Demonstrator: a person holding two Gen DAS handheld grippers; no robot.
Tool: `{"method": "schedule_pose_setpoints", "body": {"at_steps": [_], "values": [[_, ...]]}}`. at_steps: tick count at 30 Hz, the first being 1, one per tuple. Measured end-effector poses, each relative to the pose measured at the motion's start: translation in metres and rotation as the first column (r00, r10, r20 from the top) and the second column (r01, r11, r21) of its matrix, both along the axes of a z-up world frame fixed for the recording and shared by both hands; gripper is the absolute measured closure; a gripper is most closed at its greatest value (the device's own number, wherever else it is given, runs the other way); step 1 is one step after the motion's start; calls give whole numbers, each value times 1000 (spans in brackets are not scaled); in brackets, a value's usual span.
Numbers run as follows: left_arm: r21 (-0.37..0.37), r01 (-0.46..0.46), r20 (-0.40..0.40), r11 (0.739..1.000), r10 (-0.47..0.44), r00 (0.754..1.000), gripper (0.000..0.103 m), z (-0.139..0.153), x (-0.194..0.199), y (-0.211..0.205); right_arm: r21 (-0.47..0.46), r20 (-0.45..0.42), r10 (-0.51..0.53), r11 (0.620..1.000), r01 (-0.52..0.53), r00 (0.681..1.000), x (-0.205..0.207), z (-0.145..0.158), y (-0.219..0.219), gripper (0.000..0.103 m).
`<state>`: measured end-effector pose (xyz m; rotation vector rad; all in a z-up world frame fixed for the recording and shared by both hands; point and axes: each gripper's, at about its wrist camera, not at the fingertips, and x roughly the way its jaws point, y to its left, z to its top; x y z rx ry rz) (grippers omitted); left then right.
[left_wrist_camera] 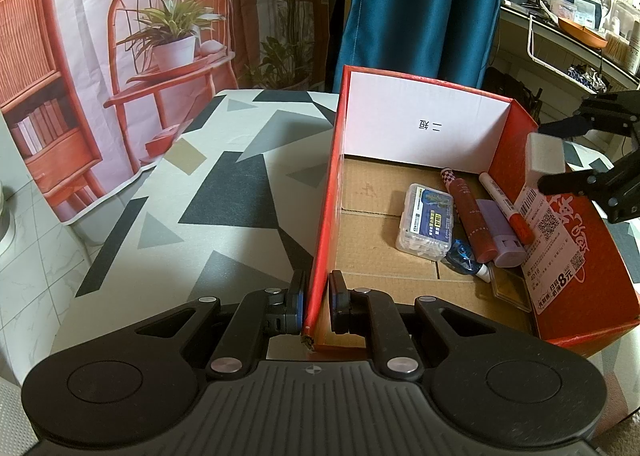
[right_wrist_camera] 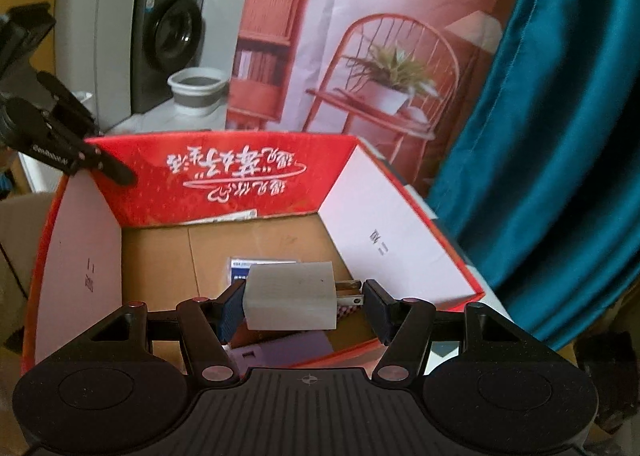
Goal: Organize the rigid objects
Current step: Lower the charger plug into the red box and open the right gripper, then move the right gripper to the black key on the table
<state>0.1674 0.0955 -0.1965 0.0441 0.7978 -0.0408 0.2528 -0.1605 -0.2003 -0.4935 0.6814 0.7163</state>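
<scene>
My right claw [right_wrist_camera: 304,306] grips one white charger [right_wrist_camera: 290,294], lower centre, above the red box [right_wrist_camera: 248,172] | my left claw [left_wrist_camera: 316,304] clamps the box wall, bottom centre | inside: one clear case [left_wrist_camera: 426,222], one marker [left_wrist_camera: 506,206]

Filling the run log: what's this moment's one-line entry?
left gripper: shut on red box wall | right gripper: holding white plug adapter above box

My left gripper [left_wrist_camera: 316,306] is matte black plastic: a ribbed grey-black deck with a small crosshair mark, two round discs at its near corners, silver rivets on the linkage arms, blue pads on the fingers. My right gripper [right_wrist_camera: 304,306] matches it, with the same rivets, discs and blue pads.
</scene>
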Motion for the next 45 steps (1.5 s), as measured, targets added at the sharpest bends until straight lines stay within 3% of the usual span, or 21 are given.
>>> {"method": "schedule_pose_setpoints", "body": {"at_steps": [9,18,22,32,36,38,45], "values": [[0,-1,-1,1000,1,1000,89,-1,1,-2,-70,-41,-2,998,-1,999,9,-13,5,45],[-1,-1,-1,1000,1,1000,89,-1,1,-3,-129,1,-39,991,38,999,17,-16,8,45],[-1,-1,-1,1000,1,1000,89,-1,1,-2,-145,34,-73,986,77,997,22,-16,7,40],[-3,-3,1,1000,3,1000,89,-2,2,-1,-93,57,-159,982,164,986,25,-6,-13,11],[-4,-4,1,1000,4,1000,89,-2,1,-1,-49,56,-205,977,208,977,26,1,-25,9],[-3,-4,1,1000,4,1000,89,-2,1,-1,-22,64,-230,973,232,971,25,4,-33,1],[-4,-4,1,1000,4,1000,89,-2,1,-1,72,83,-351,936,346,933,22,10,-71,1]]}}
